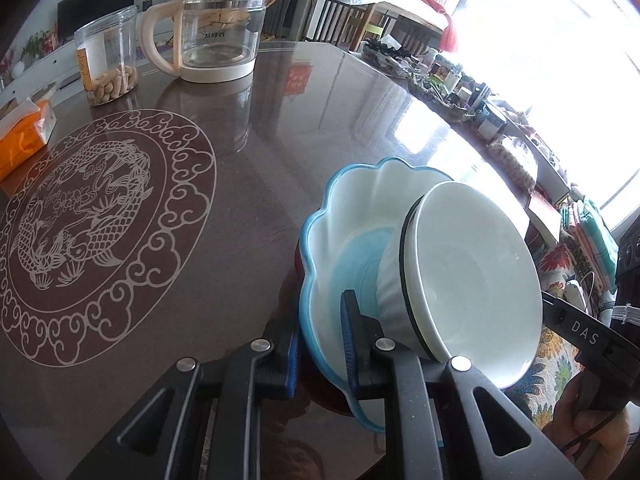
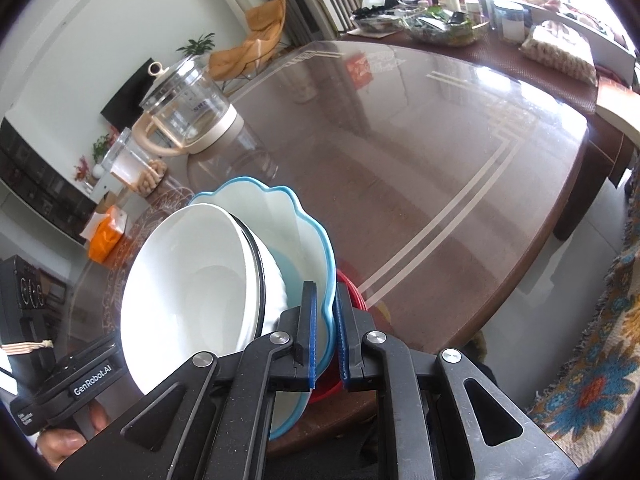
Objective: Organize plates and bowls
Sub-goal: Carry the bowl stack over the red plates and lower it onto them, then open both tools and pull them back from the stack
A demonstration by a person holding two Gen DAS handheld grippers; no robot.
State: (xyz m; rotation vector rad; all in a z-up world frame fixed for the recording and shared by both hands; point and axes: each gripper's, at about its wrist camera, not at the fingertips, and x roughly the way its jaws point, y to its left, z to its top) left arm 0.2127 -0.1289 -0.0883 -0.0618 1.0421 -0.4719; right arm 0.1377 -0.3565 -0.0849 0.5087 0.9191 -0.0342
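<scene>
A blue-rimmed scalloped bowl (image 1: 340, 216) holds a stack of white bowls (image 1: 472, 276), one with a black rim. A red dish (image 2: 352, 292) lies under it. The whole stack is tilted above the brown table's near edge. My left gripper (image 1: 322, 356) is shut on the scalloped bowl's rim on one side. My right gripper (image 2: 325, 332) is shut on the same bowl (image 2: 304, 220) on the opposite side. The white bowls also show in the right wrist view (image 2: 188, 280).
On the glass-topped table (image 1: 280, 140) stand a glass kettle (image 1: 216, 36), a clear jar of snacks (image 1: 108, 60) and an orange tissue pack (image 1: 24, 140). Bottles and clutter (image 2: 460, 12) fill the far end. A patterned rug (image 2: 592, 380) lies beside the table.
</scene>
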